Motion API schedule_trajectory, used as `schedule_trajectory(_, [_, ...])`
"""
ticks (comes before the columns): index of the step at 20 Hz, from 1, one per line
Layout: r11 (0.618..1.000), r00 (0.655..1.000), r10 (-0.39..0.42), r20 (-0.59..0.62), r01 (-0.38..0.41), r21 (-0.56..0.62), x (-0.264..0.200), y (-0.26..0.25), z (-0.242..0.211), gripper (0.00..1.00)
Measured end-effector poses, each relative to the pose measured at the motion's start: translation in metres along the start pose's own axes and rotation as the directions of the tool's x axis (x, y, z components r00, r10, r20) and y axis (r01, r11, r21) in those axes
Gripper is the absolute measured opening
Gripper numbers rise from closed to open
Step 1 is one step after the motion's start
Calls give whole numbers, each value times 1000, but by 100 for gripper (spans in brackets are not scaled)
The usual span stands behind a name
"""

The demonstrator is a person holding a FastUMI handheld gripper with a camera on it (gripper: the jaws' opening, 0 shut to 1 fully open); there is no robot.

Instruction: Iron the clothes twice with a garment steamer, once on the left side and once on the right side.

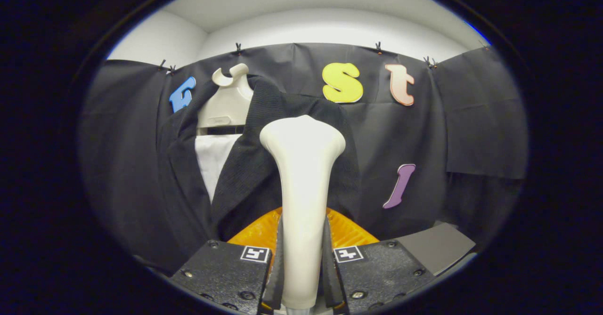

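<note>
Fingers closest to me, both clamped on the steamer handle; one finger presses each side of the cream shaft, no gap visible; gripper clenched on it, square marker tags on top of both finger blocks. Steamer stands upright between the fingers, shaft narrow at the grip and flaring to a wide rounded head up top; I see the back of the head, so I can't tell if the plate touches the cloth. Orange ribbed part sits low behind the shaft, showing on both sides of it just above the finger blocks; I can't tell what it is.

Beyond the head: black jacket on a cream hanger, hook at the top against the black cloth wall; jacket hangs open, white panel visible in the opening under a dark band on the hanger body. Steamer head overlaps the jacket front panel on the side away from the opening, roughly at chest height; lapel and knit-textured front run down beside the shaft. Second dark front panel hangs on the far side of the white panel.

Grey flat surface low, beside the finger block on the side away from the jacket opening; white wall above the cloth.
</note>
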State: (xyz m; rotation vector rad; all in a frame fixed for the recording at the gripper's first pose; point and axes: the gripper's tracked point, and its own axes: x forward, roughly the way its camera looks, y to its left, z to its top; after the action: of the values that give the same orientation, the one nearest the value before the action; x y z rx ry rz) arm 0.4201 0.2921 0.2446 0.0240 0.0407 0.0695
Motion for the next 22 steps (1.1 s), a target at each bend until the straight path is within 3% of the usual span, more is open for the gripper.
schedule_trajectory(22, [990, 989, -85, -117, 70, -126, -11, -8, -115, 36])
